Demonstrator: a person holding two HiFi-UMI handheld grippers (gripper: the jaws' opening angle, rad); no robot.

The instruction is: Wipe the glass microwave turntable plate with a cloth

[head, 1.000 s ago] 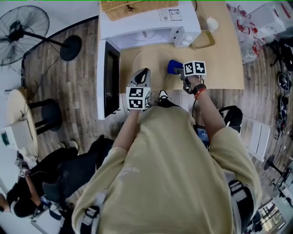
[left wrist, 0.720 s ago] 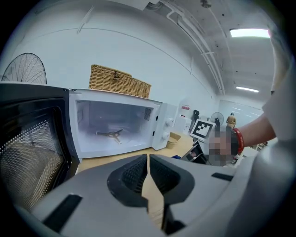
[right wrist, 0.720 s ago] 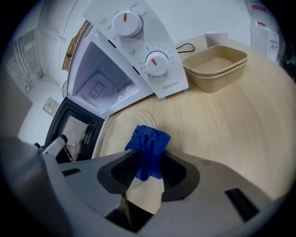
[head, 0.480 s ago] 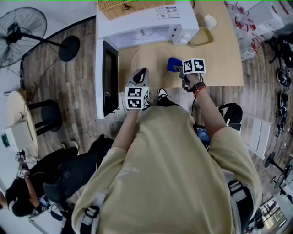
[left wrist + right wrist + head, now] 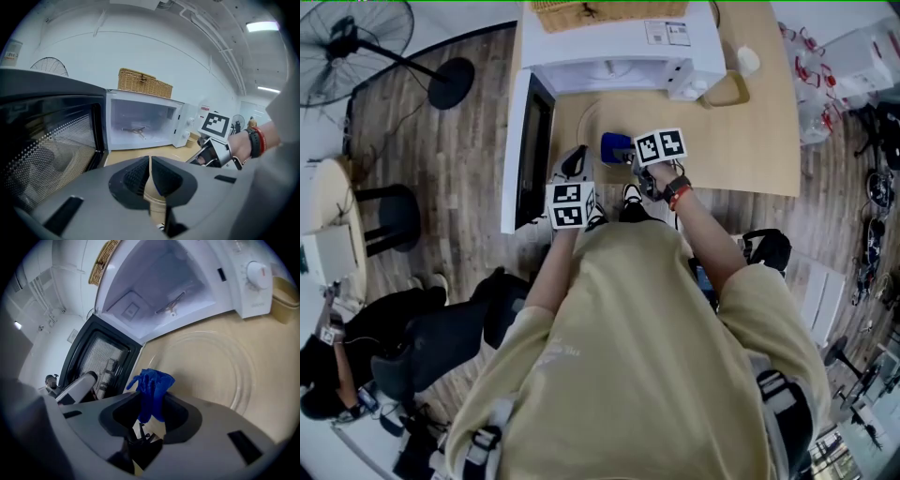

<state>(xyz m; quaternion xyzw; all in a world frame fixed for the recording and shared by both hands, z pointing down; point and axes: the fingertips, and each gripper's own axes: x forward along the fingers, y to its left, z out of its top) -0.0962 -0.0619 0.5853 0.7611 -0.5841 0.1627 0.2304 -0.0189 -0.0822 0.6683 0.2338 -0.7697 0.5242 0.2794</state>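
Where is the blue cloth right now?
The blue cloth is pinched in the right tongs in the right gripper view, by the left side of the glass plate, in front of the open microwave.

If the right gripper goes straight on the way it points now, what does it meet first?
Probably the glass turntable plate on the table, touched by the blue cloth in its jaws; the open microwave lies beyond. Depth is unclear.

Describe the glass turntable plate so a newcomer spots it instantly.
Find the white microwave, door open, on the wooden table. Flat just before its opening lies the glass turntable plate. Unlike the blue cloth nearby, it is a clear ringed disc.
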